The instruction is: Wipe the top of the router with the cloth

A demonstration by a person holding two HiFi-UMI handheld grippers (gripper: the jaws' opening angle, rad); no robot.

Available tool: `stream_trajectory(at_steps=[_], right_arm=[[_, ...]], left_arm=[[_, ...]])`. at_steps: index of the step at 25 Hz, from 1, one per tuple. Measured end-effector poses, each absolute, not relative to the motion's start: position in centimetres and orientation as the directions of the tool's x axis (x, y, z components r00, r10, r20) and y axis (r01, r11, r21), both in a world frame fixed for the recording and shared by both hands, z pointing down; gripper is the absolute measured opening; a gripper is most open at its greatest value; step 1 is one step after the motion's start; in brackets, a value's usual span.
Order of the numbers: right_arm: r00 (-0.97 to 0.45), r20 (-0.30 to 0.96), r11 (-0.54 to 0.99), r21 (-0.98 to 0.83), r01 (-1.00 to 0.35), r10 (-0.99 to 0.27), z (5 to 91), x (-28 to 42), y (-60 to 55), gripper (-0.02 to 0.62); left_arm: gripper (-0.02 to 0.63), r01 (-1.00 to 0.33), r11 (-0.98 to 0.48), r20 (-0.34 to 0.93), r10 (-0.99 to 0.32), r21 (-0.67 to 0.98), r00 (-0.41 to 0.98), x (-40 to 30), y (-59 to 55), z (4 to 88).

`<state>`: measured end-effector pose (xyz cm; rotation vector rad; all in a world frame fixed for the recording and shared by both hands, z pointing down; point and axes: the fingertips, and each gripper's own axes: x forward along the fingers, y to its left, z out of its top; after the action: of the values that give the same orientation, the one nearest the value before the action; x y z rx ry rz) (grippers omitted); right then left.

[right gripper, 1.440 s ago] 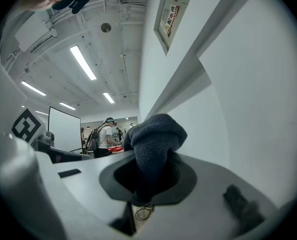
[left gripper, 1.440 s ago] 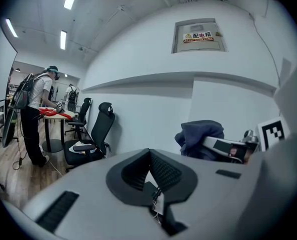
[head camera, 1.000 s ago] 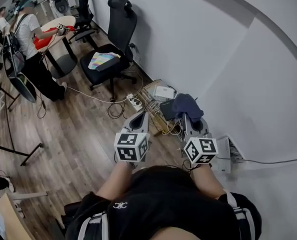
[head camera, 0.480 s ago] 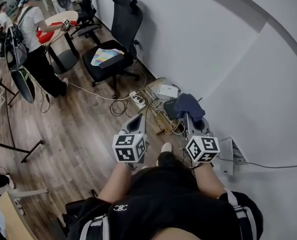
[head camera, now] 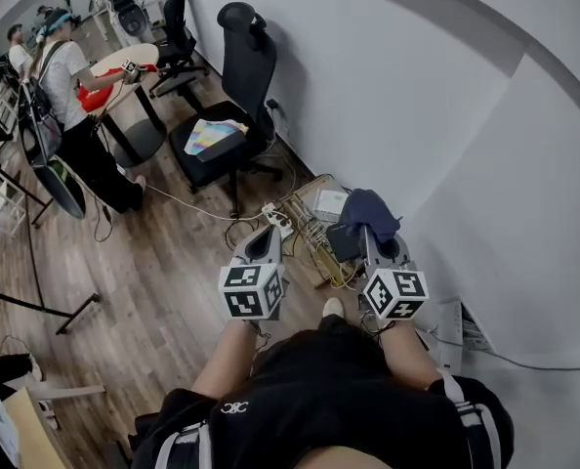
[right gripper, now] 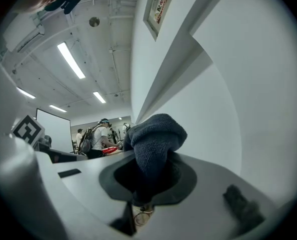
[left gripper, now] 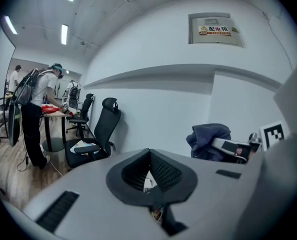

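Note:
In the head view a white router (head camera: 330, 203) lies flat on a wire rack (head camera: 308, 225) on the floor by the wall. A dark blue cloth (head camera: 368, 212) hangs bunched from my right gripper (head camera: 370, 234), which is shut on it just right of the router and above the rack. The same cloth (right gripper: 152, 140) fills the jaws in the right gripper view. My left gripper (head camera: 264, 246) is held level beside the right one, left of the rack, its jaws shut (left gripper: 148, 172) with nothing between them. The left gripper view shows the cloth (left gripper: 207, 139) too.
A white power strip (head camera: 278, 220) and loose cables lie left of the rack. A black office chair (head camera: 224, 115) stands farther along the wall. A person (head camera: 67, 86) stands at a round table at the far left. A white box (head camera: 456, 328) sits low against the wall at my right.
The view has drifted: rack and router now sit slightly lower and to the right in the picture. Both grippers keep their places and states. A shoe now shows below the rack.

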<state>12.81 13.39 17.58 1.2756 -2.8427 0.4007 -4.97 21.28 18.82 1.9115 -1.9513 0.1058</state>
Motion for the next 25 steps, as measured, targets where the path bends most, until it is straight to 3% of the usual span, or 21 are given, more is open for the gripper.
stream_trajectory(at_steps=[17, 25], right_arm=[[-0.758, 0.087, 0.719, -0.262, -0.643, -0.646, 17.6, 14.1, -0.2, 0.055], [-0.756, 0.153, 0.705, -0.282, -0.651, -0.636, 20.6, 14.1, -4.2, 0.055]], left_arm=[[0.005, -0.99, 0.097, 0.376, -0.925, 0.1, -0.052, -0.4, 8.1, 18.6], [0.005, -0.995, 0.063, 0.432, -0.901, 0.077, -0.024, 0.4, 3.8, 21.1]])
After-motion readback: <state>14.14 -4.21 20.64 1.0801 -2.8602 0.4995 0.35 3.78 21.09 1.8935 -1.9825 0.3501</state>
